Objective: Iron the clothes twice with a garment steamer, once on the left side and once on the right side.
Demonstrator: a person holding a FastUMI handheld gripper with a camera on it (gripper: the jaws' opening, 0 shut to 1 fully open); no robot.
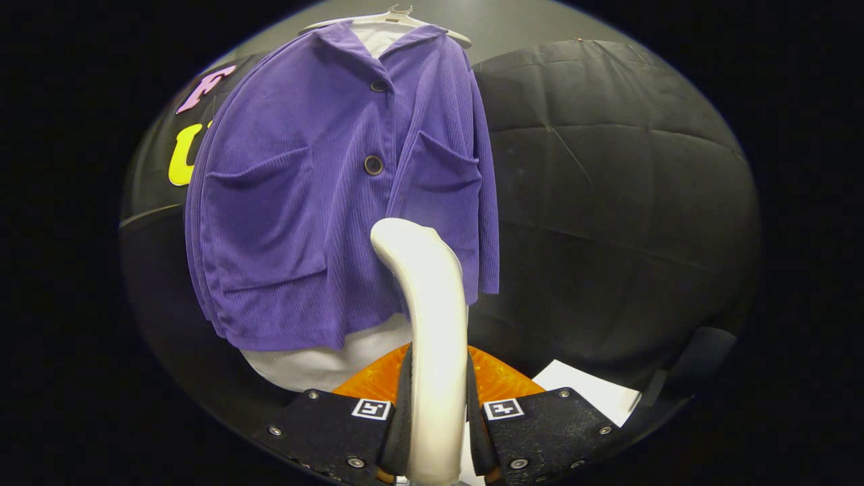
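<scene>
The gripper [437,432] had its jaws clamped on the white curved steamer [428,304], whose head rose ahead to the purple ribbed buttoned jacket [304,202] hanging on a hanger [395,15].

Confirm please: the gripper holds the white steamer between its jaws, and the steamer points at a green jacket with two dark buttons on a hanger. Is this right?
Not quite: the jacket is purple, not green, as the gripper view shows. The rest holds: the gripper grips the white steamer between its jaws, and the steamer points at the jacket with two dark buttons, which hangs on a hanger.
</scene>
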